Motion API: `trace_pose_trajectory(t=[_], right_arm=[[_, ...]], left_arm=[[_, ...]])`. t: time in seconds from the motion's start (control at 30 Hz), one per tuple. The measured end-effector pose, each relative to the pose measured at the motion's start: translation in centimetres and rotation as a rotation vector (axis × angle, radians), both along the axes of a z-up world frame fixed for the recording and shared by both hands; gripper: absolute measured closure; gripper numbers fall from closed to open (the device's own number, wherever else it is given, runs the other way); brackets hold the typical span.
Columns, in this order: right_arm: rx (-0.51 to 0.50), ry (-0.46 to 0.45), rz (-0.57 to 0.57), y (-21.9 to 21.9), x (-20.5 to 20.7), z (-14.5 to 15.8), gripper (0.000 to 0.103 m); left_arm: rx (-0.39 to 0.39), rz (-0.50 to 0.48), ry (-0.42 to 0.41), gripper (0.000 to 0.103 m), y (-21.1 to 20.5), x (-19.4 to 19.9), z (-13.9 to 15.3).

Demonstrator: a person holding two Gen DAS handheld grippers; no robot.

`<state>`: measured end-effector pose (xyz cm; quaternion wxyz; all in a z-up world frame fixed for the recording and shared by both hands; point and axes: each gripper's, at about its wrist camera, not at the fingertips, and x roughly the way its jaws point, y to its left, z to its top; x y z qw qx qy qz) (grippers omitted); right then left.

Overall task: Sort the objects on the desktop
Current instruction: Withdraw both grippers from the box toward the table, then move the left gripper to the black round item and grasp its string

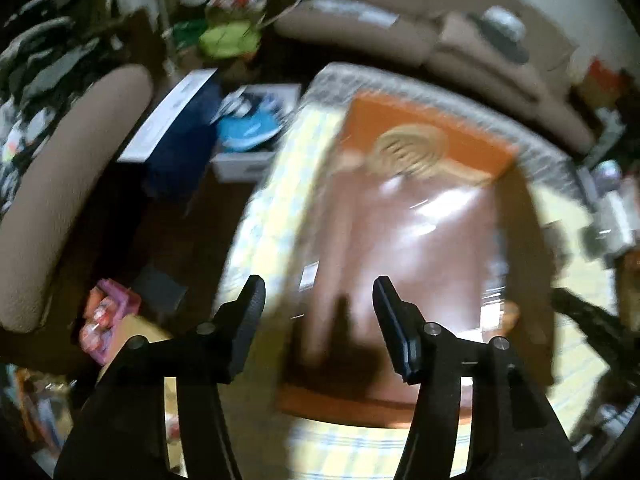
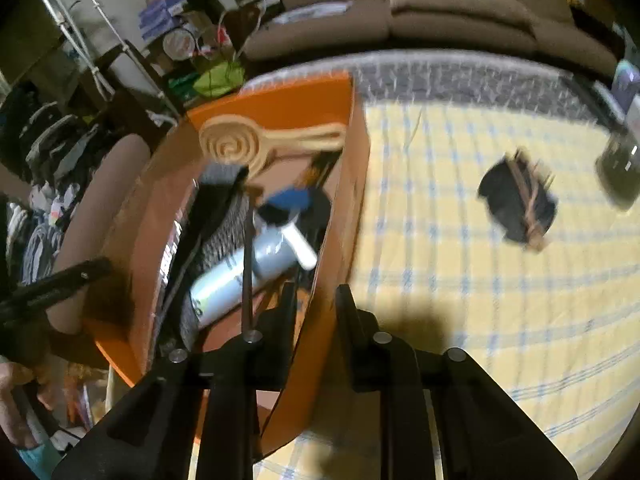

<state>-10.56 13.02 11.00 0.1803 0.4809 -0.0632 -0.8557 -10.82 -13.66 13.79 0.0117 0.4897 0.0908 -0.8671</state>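
Yellow checked tablecloth [image 2: 460, 300] carries an orange box [image 2: 280, 104] of sorted items. Right gripper [image 2: 316, 300] pinches its near wall; left gripper [image 1: 318, 300] hangs apart above, empty.

Brown sofa [image 2: 460, 20] ran along the back, a grey cushion-like item [image 1: 502, 26] lying on its seat. Second brown sofa arm [image 1: 60, 184] sat at left. On the floor between them: a dark blue box with white lid [image 1: 172, 128], a white box holding something blue [image 1: 250, 130], and a pink packet [image 1: 106, 320]. Lime green bag [image 2: 218, 76] lay among shelf clutter behind. Metal rack legs [image 2: 80, 28] stood at far left. Motion blur hid finer detail.
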Motion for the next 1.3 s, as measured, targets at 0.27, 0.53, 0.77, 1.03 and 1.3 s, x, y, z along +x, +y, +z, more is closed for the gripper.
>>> trace_pose_trajectory(t=[0.27, 0.53, 0.77, 1.03, 1.3], right_arm=[[-0.078, -0.007, -0.071, 2.9, -0.3, 0.8, 0.082], [-0.066, 0.008, -0.107, 5.7, 0.1, 1.2, 0.081], [-0.04, 0.006, -0.121, 8.3, 0.4, 0.6, 0.075], [-0.058, 0.007, -0.142, 10.8, 0.8, 0.6, 0.075], [-0.052, -0.009, -0.174, 13.2, 0.8, -0.2, 0.075]], left_arm=[[0.196, -0.254, -0.037, 0.05, 8.9, -0.2, -0.2], [0.242, -0.314, -0.12, 0.05, 14.8, -1.5, -2.7], [0.209, -0.261, -0.161, 0.078, 15.2, -2.1, -4.2], [0.196, -0.231, -0.182, 0.083, 15.4, -2.6, -5.8], [0.037, -0.233, -0.078, 0.094, 16.0, -3.5, -4.5]])
